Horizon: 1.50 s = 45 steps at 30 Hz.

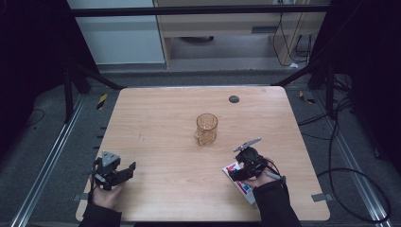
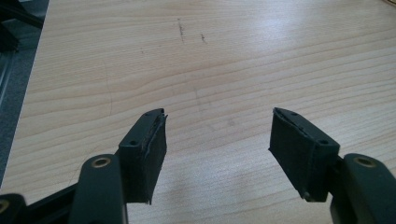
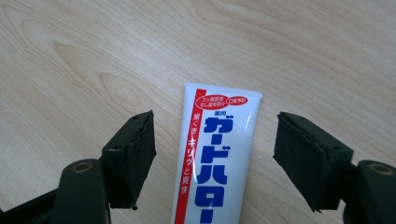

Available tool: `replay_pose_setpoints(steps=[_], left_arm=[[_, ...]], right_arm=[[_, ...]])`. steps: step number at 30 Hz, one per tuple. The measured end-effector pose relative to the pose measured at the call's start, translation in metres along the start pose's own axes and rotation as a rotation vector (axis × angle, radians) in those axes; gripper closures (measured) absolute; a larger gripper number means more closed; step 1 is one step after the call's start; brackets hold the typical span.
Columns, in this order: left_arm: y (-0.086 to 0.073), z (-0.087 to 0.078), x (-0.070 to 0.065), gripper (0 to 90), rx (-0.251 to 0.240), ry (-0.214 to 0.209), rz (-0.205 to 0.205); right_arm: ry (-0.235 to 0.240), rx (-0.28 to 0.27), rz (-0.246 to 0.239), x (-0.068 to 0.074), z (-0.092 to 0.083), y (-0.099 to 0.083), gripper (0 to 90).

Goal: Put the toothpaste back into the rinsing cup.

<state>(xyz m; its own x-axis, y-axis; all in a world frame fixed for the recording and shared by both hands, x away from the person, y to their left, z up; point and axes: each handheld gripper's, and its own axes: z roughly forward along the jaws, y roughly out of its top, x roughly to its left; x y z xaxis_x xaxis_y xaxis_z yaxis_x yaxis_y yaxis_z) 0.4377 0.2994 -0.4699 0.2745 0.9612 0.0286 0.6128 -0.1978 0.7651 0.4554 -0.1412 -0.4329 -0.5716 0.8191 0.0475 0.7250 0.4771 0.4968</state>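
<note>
**Right gripper poised over toothpaste tube, jaws wide**

At the left of the wooden table (image 1: 161,123), near the front edge, the left gripper (image 1: 124,171) sat in the person's left hand (image 1: 106,195), its grey three-cornered plate on top. Its jaws stood well apart with only bare wood between them, as the left gripper view (image 2: 218,142) made plain; it had hold of nothing.

Toward the middle of the table stood an amber glass mug (image 1: 206,128), upright, its handle turned to the left, well apart from both grippers. Farther back lay a small dark round disc (image 1: 233,99) set in the tabletop.

At the right, close to the front edge, a white toothpaste tube (image 1: 240,183) with blue lettering and a red stripe lay flat on the wood. The right gripper (image 1: 236,174) hung just above it in the person's right hand (image 1: 261,178). In the right gripper view (image 3: 214,140) the tube (image 3: 219,154) ran up between the two black jaws, which stood wide on either side, gaps showing at both pads. It gripped nothing.
</note>
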Motion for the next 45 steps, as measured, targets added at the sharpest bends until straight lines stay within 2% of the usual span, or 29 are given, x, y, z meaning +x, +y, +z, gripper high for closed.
replay_pose_setpoints(steps=[9, 26, 31, 39, 45], left_arm=[[0.000, 0.000, 0.000, 35.4, 0.001, 0.001, 0.001], [0.000, 0.001, 0.000, 35.7, 0.007, 0.001, 0.002], [0.000, 0.001, 0.000, 35.8, 0.007, 0.001, 0.003], [0.000, 0.001, 0.000, 35.9, 0.008, 0.002, 0.004], [0.000, 0.001, 0.000, 35.9, 0.009, 0.001, 0.005]], right_arm=[[0.007, 0.039, 0.023, -0.001, 0.012, -0.004, 31.0], [0.016, 0.079, 0.040, -0.004, 0.032, -0.014, 33.3], [0.005, 0.096, 0.045, -0.004, 0.039, -0.016, 35.1], [-0.018, 0.099, 0.037, -0.002, 0.040, -0.016, 36.5], [-0.021, 0.103, 0.056, -0.001, 0.039, -0.016, 41.2]])
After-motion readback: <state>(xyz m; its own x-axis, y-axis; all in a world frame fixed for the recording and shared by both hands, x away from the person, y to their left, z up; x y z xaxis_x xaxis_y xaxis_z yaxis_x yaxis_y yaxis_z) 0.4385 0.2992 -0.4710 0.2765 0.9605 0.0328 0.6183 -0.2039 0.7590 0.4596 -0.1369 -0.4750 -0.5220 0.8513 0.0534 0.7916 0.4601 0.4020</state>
